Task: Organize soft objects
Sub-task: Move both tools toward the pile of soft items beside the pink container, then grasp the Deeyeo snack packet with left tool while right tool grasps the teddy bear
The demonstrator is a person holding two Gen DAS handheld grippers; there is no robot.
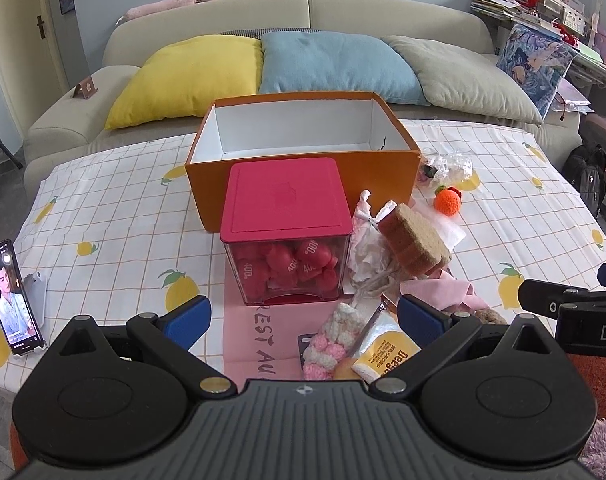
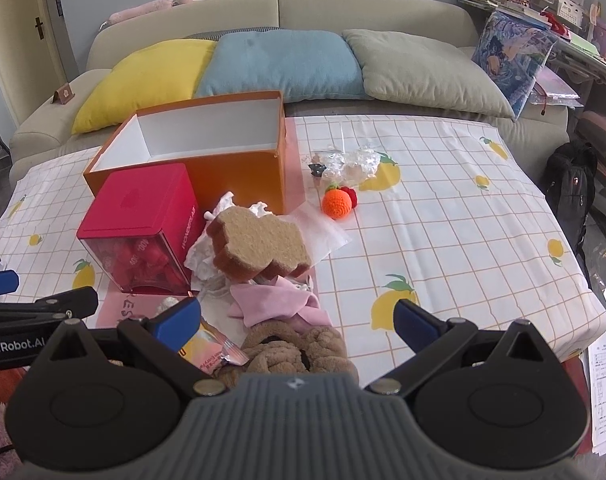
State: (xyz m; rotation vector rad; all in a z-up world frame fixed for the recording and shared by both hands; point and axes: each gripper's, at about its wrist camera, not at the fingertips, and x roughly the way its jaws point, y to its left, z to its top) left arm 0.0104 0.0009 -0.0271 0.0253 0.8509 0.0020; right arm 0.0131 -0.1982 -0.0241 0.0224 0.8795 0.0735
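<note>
Left wrist: left gripper (image 1: 305, 318) jaws wide, empty; right gripper (image 2: 299, 318) same.

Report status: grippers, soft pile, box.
Left gripper open, empty. Right gripper open, empty, over brown plush. Soft pile with sponge unsorted; orange box holds nothing visible. Red-lidded container stands in front of box.

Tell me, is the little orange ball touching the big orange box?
Apart. In the right wrist view, bare tablecloth shows between the orange ball and the orange box.
</note>
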